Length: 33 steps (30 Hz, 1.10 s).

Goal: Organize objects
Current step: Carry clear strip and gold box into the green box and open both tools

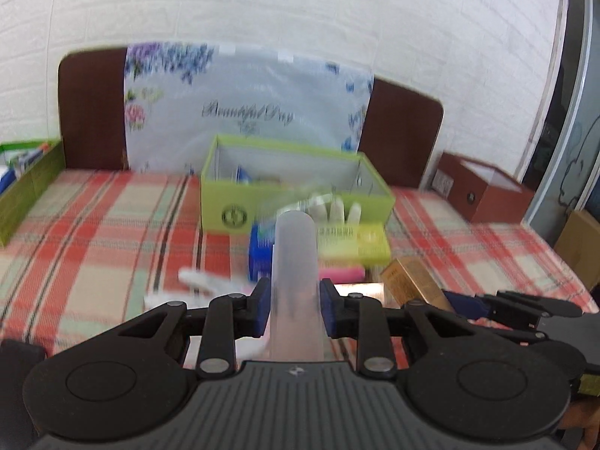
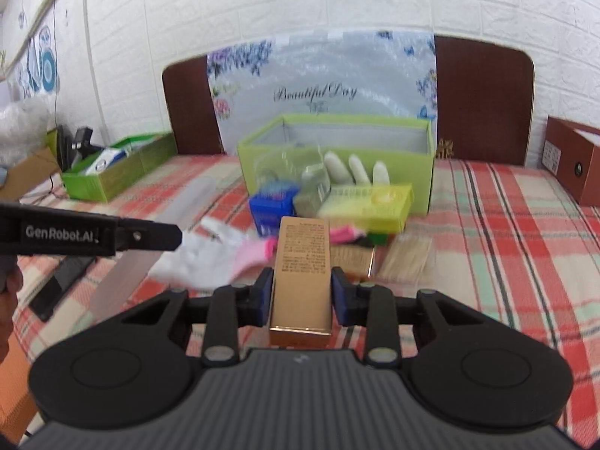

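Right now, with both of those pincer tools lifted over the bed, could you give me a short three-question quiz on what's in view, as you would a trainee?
1. True or false: the right gripper is clamped on a gold carton.
2. What does the left gripper hold?
A. a blue box
B. a frosted plastic tube
C. a white glove
3. Fill in: behind the clutter stands an open ___ box.

Key:
1. True; its pads press the carton's sides.
2. B, the frosted plastic tube. The blue box and the white glove lie on the checked bedspread.
3. Green.
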{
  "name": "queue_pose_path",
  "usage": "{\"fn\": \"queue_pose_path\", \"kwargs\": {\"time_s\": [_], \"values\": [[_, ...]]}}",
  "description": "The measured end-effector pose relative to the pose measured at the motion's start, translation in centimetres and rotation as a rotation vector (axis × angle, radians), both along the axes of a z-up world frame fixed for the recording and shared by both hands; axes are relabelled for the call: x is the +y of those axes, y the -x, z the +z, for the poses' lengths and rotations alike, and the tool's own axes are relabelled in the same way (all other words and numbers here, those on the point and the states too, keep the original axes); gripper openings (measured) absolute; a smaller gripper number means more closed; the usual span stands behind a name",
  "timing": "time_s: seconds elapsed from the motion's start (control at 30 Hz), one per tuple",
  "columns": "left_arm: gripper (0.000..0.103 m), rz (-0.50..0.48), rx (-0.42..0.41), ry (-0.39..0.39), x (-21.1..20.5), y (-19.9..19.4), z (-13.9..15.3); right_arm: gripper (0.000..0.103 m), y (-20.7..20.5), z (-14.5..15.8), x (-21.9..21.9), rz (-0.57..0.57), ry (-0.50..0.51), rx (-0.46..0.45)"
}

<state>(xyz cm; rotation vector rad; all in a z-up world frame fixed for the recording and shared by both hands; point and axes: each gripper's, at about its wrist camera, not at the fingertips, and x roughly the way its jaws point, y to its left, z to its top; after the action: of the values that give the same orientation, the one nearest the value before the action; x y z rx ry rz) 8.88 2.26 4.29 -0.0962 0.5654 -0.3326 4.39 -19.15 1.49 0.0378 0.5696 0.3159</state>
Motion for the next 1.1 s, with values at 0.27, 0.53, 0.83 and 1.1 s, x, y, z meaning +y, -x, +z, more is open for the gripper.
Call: {"fn": "queue_pose_path", "kwargs": {"time_s": [0.27, 0.53, 0.83, 1.1], "values": [[0.029, -0.013, -0.13, -0.032, -1.1, -6.1, 6.0, 0.031, -5.1, 4.7, -1.6, -0.023, -0.038, -0.091], [0.029, -0.009, -0.098, -0.05, -3.7, -14.9, 6.2, 0.031, -12.2, 6.8, -2.7, -0.081, 0.01, -0.156], [0.029, -0.007, -0.01, -0.015, -5.6, -24.8, 2.2, 0.031, -20.9, 3.1, -2.3, -0.094, 0.141, -0.137], [0.029, -0.006, 0.051, -0.033, -5.6, -28.3, -1.5, 0.031, -26.3, -0.2, -2.8, -0.115, 0.17, -0.084]]}}
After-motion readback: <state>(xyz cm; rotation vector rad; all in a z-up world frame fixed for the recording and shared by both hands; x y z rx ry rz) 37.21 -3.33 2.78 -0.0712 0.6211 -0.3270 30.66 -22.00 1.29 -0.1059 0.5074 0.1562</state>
